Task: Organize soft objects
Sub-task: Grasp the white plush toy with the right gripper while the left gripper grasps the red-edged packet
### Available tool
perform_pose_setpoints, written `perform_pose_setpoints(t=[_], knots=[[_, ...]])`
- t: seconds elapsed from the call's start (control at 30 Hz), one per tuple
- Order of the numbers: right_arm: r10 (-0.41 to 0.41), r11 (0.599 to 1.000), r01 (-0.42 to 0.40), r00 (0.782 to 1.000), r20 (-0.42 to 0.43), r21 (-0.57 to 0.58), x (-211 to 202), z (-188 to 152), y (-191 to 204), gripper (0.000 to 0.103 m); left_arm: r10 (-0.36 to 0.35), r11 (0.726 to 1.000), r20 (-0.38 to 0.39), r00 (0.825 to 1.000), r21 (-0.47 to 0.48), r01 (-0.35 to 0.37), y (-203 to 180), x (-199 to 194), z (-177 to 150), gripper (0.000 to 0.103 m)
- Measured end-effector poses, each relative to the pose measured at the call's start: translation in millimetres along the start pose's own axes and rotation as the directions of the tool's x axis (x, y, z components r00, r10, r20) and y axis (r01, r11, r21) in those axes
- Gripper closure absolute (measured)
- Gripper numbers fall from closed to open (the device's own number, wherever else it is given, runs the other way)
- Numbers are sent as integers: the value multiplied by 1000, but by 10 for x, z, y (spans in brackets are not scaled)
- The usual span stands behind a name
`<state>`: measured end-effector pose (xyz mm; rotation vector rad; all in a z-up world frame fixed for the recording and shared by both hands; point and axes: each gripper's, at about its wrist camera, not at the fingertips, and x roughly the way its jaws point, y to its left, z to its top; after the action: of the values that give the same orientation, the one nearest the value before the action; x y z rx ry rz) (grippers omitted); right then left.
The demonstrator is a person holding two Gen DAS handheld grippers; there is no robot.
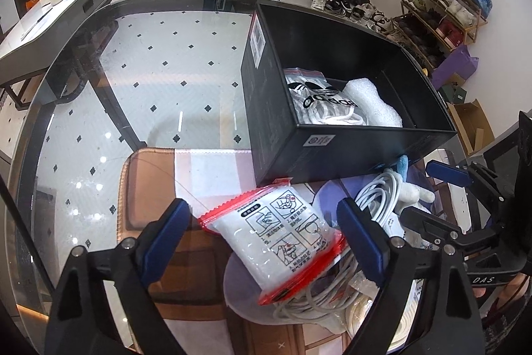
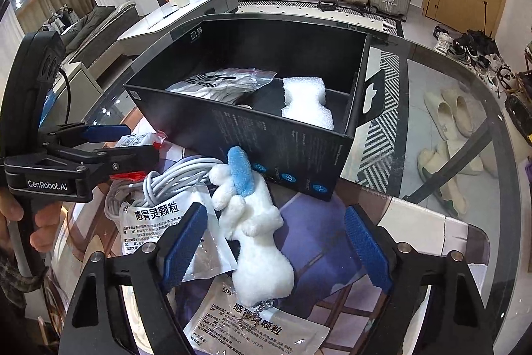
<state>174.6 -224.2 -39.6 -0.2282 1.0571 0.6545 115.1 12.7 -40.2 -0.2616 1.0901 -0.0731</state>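
Clutter sits on the glass worktop (image 1: 139, 95) in front of an open black cardboard box (image 1: 332, 152), which already holds a clear zip bag with a black logo (image 1: 316, 98) and a white foam block (image 1: 372, 102). The left hand-held gripper (image 1: 262, 222) hangs with its blue pads spread wide on either side of a red-edged clear pouch of white powder (image 1: 279, 238), not touching it; the pouch lies on a coil of white cable (image 1: 375, 198). The right hand-held gripper (image 2: 276, 238) is likewise wide, straddling a white plush toy with a blue ear (image 2: 259, 242) that lies on silver medicine sachets (image 2: 252, 328) just before the box.
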Motion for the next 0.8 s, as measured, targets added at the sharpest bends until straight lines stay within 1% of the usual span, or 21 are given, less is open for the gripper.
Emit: perform_pose_setpoints(t=[0.07,0.13,0.2,0.23,0.27,0.37,0.43,0.53,0.57,0.6,0.7,0.8], knots=[[9,1000,-9,1000,-16,2,39,-3,-5,24,7,1000,3,1000,2,-7,-2,7,-1,17],[17,1000,-17,1000,-19,9,52,-2,-12,26,6,1000,4,1000,-8,-6,7,0,12,21],[27,999,-26,999,-20,20,59,-1,-19,31,0,1000,3,1000,-15,0,18,-10,22,28],[36,999,-35,999,-23,25,58,7,-25,36,0,1000,1,1000,-15,0,25,-13,24,29],[39,999,-39,999,-25,27,55,10,-22,43,-1,1000,0,1000,-15,1,28,-16,22,29],[45,999,-44,998,-42,25,84,19,-8,51,-3,1000,2,1000,-13,3,32,-24,17,30],[39,999,-38,998,-46,22,100,20,8,54,-2,1000,3,1000,-8,2,25,-25,11,31],[47,999,-46,998,-52,21,103,28,31,63,-9,1000,-2,1000,-3,9,32,-33,-2,34],[47,999,-46,997,-55,17,103,31,47,65,-13,1000,-5,1000,-2,13,28,-37,-11,36],[44,999,-43,997,-58,12,104,34,57,66,-17,1000,-7,1000,-1,17,28,-42,-15,39],[42,999,-41,997,-64,12,106,39,80,69,-24,1000,-15,1000,1,24,21,-56,-28,43],[45,999,-44,997,-69,17,91,31,67,70,-24,1000,-17,1000,9,24,7,-81,-53,46]])
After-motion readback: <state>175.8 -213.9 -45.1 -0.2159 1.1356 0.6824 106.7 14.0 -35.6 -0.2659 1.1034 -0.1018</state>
